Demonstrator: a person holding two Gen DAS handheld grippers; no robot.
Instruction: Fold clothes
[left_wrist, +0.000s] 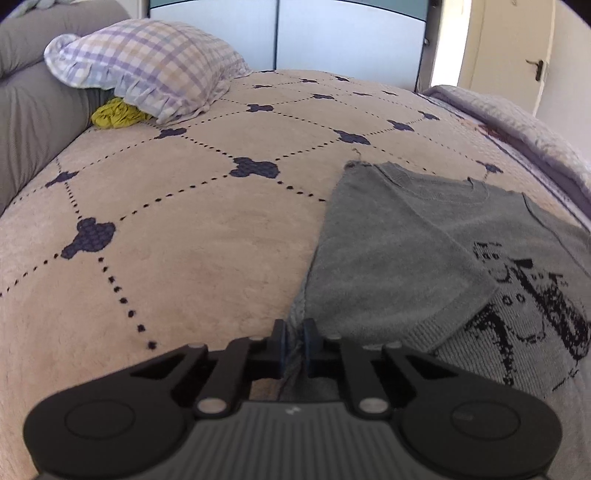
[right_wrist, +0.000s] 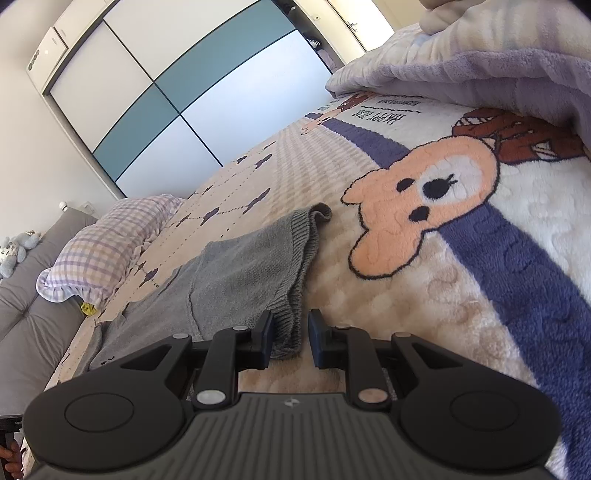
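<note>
**Gripping the sweater's edges, fold under way**

Left gripper (left_wrist: 294, 338) fingers clamped on grey sweater (left_wrist: 399, 240) hem, lower centre. Right gripper (right_wrist: 290, 334) fingers slightly apart around a bunched edge. Sweater spread on bed (left_wrist: 177, 229). Next, probably: lifting and carrying across evenly.

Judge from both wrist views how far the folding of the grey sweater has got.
Done: one sleeve lies folded across the grey sweater. In hand: the left gripper pinches its edge; the right gripper has the hem between its jaws, which look open. Left: the remaining folds.
</note>
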